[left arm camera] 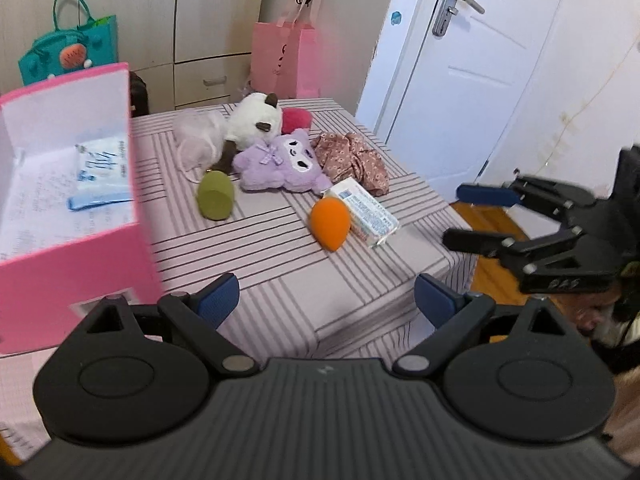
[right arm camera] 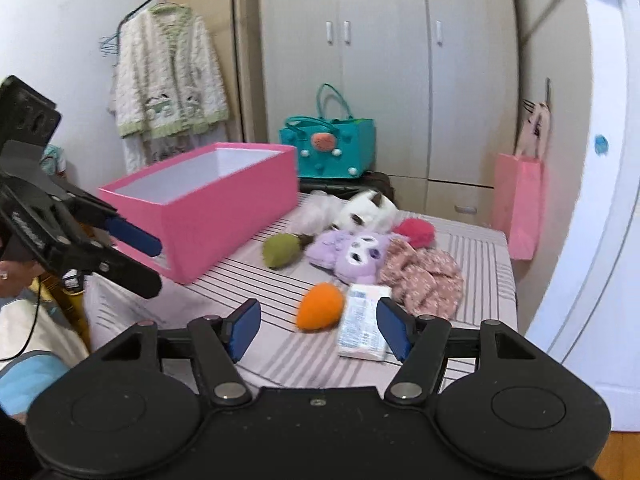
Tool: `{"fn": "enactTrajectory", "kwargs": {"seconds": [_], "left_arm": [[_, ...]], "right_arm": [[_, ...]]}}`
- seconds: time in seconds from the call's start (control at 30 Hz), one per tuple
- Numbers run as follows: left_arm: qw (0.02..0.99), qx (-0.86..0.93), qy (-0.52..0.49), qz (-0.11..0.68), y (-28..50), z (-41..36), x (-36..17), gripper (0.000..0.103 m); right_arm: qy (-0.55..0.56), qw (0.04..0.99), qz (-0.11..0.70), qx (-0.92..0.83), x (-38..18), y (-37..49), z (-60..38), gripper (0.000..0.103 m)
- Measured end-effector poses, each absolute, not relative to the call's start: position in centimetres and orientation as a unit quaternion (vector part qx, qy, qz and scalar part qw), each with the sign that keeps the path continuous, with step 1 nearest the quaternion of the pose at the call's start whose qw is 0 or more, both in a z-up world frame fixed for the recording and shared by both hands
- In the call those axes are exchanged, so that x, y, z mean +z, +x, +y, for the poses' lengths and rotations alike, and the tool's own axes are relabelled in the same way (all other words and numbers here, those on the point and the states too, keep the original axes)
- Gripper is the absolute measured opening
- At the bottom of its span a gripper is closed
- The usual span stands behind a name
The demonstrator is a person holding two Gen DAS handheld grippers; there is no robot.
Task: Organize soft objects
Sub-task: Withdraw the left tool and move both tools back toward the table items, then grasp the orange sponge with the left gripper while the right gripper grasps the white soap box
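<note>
Soft things lie on a table with a striped cloth (left arm camera: 280,280): an orange egg-shaped sponge (left arm camera: 330,220) (right arm camera: 320,306), a green sponge (left arm camera: 216,196) (right arm camera: 280,252), a purple plush (left arm camera: 280,164) (right arm camera: 352,256), a white plush (left arm camera: 252,120) (right arm camera: 368,208), a red pompom (left arm camera: 296,118) and a floral cloth (left arm camera: 356,160) (right arm camera: 424,276). An open pink box (left arm camera: 80,264) (right arm camera: 224,232) stands at the left. My left gripper (left arm camera: 326,300) (right arm camera: 158,266) hovers open over the near edge. My right gripper (right arm camera: 319,328) (left arm camera: 452,214) is open, just short of the sponge and a tissue pack (right arm camera: 362,328).
A white mesh bag (left arm camera: 196,136) lies beside the white plush. The box holds a blue-and-white packet (left arm camera: 102,164). Behind the table are a teal bag (right arm camera: 328,148), a pink paper bag (left arm camera: 286,58), a wardrobe and a white door (left arm camera: 460,60). A cardigan (right arm camera: 168,76) hangs at the left.
</note>
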State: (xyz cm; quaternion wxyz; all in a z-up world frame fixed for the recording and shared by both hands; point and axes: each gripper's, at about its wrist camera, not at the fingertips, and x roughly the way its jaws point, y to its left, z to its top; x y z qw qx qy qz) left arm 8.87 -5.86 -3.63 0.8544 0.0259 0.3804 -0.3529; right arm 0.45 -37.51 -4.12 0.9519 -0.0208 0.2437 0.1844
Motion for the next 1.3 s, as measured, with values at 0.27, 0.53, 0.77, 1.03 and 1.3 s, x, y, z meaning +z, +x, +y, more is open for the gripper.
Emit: {"fn": "enactTrajectory", "kwargs": {"seconds": [0.27,0.53,0.77,1.03,1.3], "left_arm": [[0.880,-0.348,0.043,0.320,10.0,-8.4,-6.1,0.094],[0.885,-0.345,0.047,0.309,11.6,-10.5,-8.6,0.093],[0.878,-0.363,0.045,0.310,12.3,-12.4,-9.9,0.092],[0.883,-0.355,0.043,0.306,13.2,-13.6,-10.8,0.084],[0.875,-0.370,0.020,0.311,14.7,-13.7,-11.5,0.061]], "right_arm": [[-0.011,0.950,0.261,0.174,-8.2,2.8,-39.0,0.069],[-0.007,0.946,0.267,0.183,-10.4,4.1,-39.1,0.069],[-0.007,0.947,0.268,0.178,-11.2,5.1,-39.3,0.069],[-0.005,0.946,0.264,0.187,-11.8,5.8,-39.6,0.065],[-0.004,0.946,0.255,0.201,-11.7,6.3,-39.2,0.049]]}}
